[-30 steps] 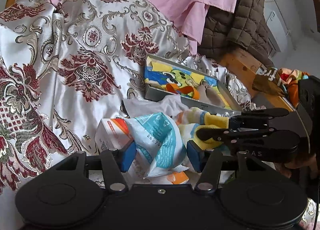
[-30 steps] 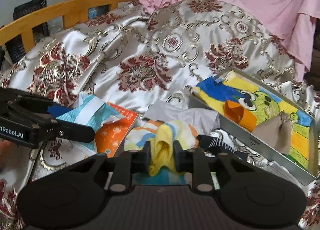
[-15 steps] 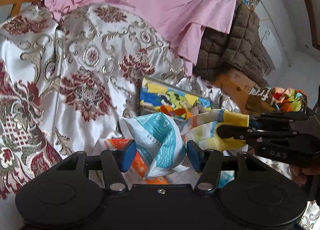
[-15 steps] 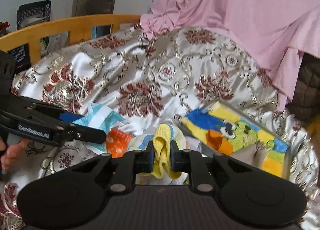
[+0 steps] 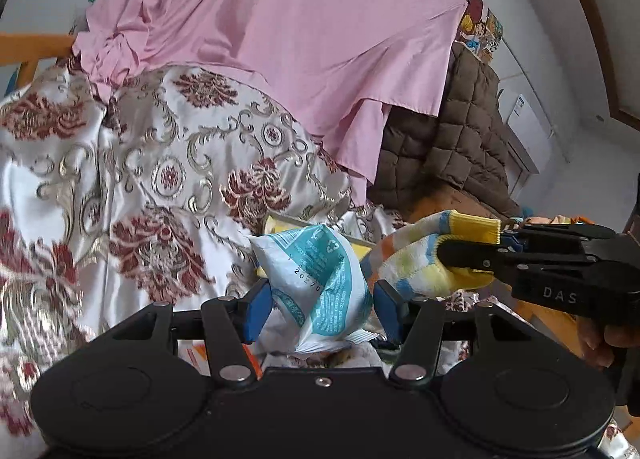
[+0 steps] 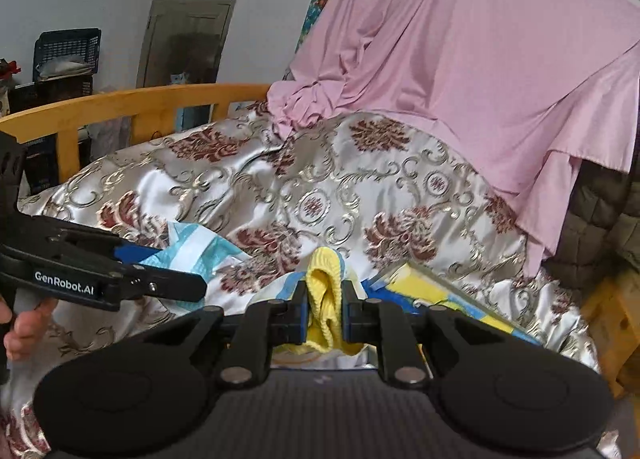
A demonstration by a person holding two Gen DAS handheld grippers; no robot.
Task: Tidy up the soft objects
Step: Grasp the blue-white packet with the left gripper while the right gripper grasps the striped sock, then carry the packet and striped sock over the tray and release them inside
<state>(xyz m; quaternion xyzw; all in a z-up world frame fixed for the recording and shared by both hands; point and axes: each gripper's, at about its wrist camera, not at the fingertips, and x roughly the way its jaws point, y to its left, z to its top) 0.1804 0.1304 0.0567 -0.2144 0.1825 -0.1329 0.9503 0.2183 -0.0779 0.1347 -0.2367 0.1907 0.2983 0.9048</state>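
Left gripper (image 5: 318,305) jaws squeeze a light, crinkly tissue pack (image 5: 316,279) across its middle; right gripper (image 6: 325,315) jaws pinch a limp sock (image 6: 324,291) by its cuff, toe dangling.

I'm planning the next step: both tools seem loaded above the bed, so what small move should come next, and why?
Probably carry the striped sock, pinched in the right tool, toward the picture tray just to its right. The left tool holds the teal packet, so neither is free to pick more.
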